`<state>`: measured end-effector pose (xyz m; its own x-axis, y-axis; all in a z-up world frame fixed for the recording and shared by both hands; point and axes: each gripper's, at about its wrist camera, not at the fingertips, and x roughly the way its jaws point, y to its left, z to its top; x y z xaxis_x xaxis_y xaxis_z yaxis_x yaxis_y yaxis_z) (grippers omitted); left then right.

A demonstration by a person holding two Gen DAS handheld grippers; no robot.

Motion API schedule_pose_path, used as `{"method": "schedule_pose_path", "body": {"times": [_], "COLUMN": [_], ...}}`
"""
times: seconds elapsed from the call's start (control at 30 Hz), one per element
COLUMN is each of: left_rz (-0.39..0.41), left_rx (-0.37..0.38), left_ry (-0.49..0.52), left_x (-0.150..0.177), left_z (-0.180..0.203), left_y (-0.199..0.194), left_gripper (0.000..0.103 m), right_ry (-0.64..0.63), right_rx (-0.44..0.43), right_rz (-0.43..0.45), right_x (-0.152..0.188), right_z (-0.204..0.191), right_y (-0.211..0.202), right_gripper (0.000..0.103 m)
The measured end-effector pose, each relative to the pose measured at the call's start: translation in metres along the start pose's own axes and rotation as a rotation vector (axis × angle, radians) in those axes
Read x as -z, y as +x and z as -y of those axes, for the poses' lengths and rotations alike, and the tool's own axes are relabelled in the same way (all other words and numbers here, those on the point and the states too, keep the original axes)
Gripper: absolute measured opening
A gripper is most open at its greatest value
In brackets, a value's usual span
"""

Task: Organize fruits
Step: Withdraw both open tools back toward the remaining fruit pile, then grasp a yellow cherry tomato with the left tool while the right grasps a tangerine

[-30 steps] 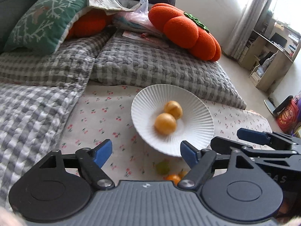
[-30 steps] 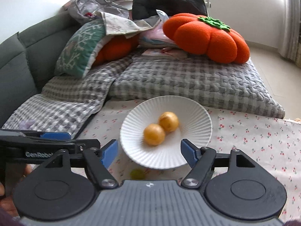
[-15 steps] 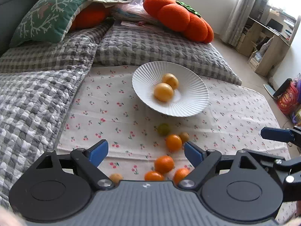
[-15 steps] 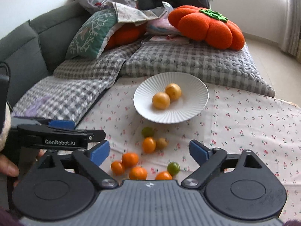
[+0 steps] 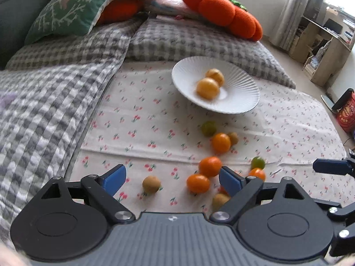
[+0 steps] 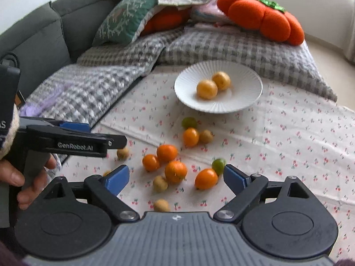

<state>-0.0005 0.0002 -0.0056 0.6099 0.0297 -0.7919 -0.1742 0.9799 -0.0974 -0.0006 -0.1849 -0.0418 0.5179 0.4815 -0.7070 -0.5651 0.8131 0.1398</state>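
Left wrist view
Left claw (image 5: 172, 178): jaws spread wide, holding nothing.
Loose fruit: an orange citrus (image 5: 198, 183) lies between the fingertips, a tan one (image 5: 151, 184) beside it, more ahead on the cherry-print cloth (image 5: 137, 119).
Plate (image 5: 239, 102): ahead, two yellow fruits (image 5: 208, 88) in it.

Right wrist view
Right claw (image 6: 176, 176): jaws apart, empty.
Loose fruit: an orange (image 6: 175, 171) sits between the tips.
White plate (image 6: 244, 93): farther ahead.
Left gripper (image 6: 66, 141): off to the left.

white plate (image 6: 248, 102), two yellow fruits (image 6: 207, 89)
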Motion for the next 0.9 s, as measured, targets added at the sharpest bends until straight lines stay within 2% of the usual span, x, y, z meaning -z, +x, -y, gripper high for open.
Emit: {"method": "schedule_pose_path", "body": {"times": [0.13, 0.27, 0.5, 0.63, 0.7, 0.77, 0.9], "left_rz": [-0.011, -0.013, -0.066, -0.069, -0.082, -0.107, -0.144], "left_rx": [-0.039, -0.044, -0.052, -0.085, -0.102, -0.106, -0.112], "left_ry": [0.022, 0.04, 0.043, 0.058, 0.067, 0.055, 0.028], "left_x": [0.01, 0.017, 0.034, 0.037, 0.041, 0.042, 0.044], "left_z": [-0.003, -0.001, -0.004, -0.003, -0.003, -0.005, -0.009], "left_y": [0.004, 0.005, 0.012, 0.017, 0.022, 0.028, 0.038], "left_gripper": [0.086, 0.086, 0.086, 0.086, 0.085, 0.083, 0.071], "right_ry": [0.0, 0.062, 0.148, 0.207, 0.25, 0.276, 0.296], "right_rx": [0.019, 0.04, 0.113, 0.166, 0.163, 0.162, 0.127], "right_rz": [-0.054, -0.086, -0.07, -0.065, -0.069, -0.068, -0.062], "right_x": [0.01, 0.015, 0.016, 0.017, 0.017, 0.017, 0.017], "right_z": [-0.001, 0.007, 0.023, 0.033, 0.042, 0.047, 0.048], "right_y": [0.013, 0.02, 0.021, 0.03, 0.035, 0.041, 0.051], "right_gripper": [0.079, 0.073, 0.067, 0.06, 0.057, 0.057, 0.057]}}
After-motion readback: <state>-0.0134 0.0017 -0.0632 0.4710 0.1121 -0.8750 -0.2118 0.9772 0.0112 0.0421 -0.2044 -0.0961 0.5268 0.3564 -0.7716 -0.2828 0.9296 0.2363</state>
